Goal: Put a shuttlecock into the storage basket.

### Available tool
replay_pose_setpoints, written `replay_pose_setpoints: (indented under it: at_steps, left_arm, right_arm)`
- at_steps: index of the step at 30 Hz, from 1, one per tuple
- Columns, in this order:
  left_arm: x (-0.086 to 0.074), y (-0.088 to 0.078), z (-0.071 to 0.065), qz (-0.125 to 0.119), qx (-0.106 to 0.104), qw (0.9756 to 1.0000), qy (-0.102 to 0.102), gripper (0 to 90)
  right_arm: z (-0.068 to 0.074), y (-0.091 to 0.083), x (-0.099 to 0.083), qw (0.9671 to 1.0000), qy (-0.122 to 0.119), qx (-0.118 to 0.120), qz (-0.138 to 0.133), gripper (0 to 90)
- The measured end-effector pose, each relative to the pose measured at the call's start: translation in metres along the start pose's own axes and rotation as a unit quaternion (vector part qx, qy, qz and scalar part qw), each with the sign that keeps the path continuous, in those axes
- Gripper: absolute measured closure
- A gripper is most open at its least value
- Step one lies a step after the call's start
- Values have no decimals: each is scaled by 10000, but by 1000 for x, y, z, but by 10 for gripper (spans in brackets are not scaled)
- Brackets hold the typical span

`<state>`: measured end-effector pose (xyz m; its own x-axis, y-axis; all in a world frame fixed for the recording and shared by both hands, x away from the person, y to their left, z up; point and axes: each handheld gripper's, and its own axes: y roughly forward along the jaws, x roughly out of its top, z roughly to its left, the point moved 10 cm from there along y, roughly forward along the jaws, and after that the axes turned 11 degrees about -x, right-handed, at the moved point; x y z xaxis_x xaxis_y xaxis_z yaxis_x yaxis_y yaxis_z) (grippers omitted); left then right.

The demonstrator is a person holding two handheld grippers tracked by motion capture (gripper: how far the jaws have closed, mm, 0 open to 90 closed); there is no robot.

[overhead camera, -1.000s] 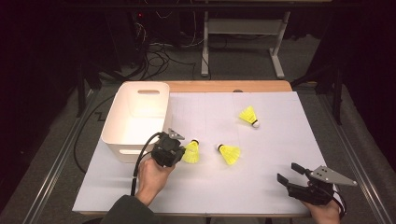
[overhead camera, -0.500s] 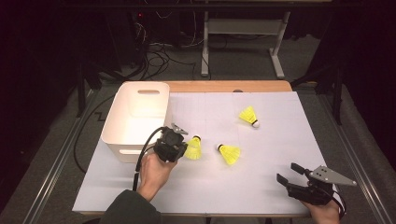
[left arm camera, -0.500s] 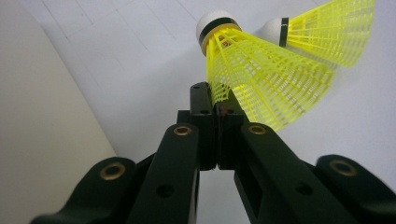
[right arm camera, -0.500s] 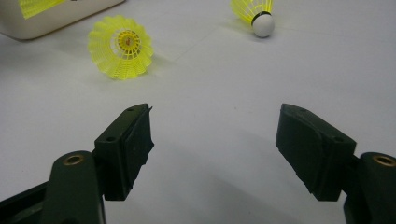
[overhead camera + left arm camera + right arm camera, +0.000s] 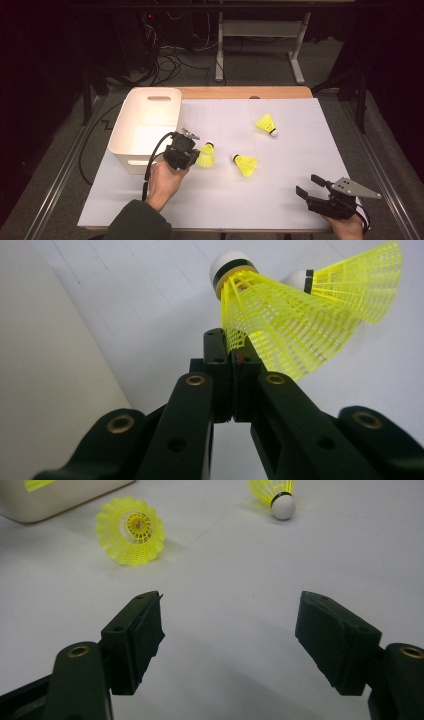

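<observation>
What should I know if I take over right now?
Left tool: shut on a birdie's skirt edge, beside the bin.
Right tool: open, holding nothing, low at the near right of the table.
Two more birdies lie on the table: middle and far right.
I see no birdie in the bin yet. Probably all three go in.

Table [image 5: 310, 200]: bin [image 5: 131, 131], two shuttlecocks [image 5: 246, 164]

Yellow mesh-plastic shuttlecock [image 5: 290, 325]; matt black tongs [image 5: 230, 375]; smooth white plastic bin [image 5: 145, 127].
</observation>
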<state>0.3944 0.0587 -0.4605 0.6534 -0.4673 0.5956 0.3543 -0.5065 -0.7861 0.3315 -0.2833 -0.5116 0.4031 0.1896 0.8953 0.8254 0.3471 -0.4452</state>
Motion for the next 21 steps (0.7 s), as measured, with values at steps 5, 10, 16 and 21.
replay_pose_setpoints:
  at_steps: [5,10,16,21]
  left_arm:
    - [7,-6,-3,12,170,9996,203,890]
    - [15,-11,-2,-3,191,9996,203,890]
    - [23,-15,3,18,196,9997,171,890]
    - [27,-15,6,75,170,9998,121,890]
  right_arm:
    - [0,0,0,10000,-1,7,6,274]
    - [0,0,0,10000,4,12,1,274]
    - [0,0,0,10000,6,23,4,274]
    - [0,1,0,10000,-4,25,6,274]
